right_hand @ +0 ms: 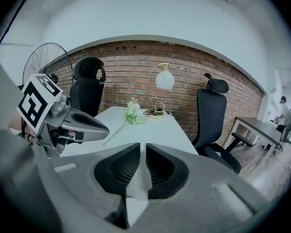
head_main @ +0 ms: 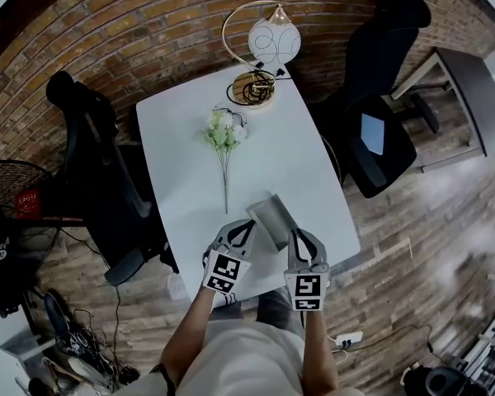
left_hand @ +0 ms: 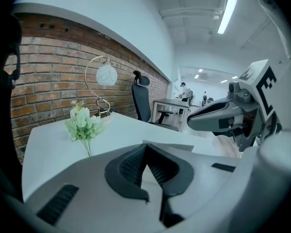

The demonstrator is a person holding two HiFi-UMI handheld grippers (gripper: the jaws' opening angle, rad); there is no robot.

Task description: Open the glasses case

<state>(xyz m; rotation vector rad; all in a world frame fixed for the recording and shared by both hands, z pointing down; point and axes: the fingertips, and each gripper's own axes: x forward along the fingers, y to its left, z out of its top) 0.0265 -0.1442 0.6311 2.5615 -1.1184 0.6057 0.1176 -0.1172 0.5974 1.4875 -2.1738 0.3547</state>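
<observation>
Your glasses case is up between the two claws, over the near end of the white table and tilted. It seems to be clear of the tabletop.

Your left gripper is clenched on the case's left edge, and a thin pale sliver shows between its pads. Your right gripper is pinched the same way on the right edge, with a pale wedge of the case caught in the narrow gap.

It looks like a slim grey fold-flat case, so expect it to be light, with stiff panels and soft hinge lines. The smooth skin will probably slip under a shallow pinch. Take each side deep on a panel edge, not a corner, and pull gently, since a thin flap may bend before the closure gives.
</observation>
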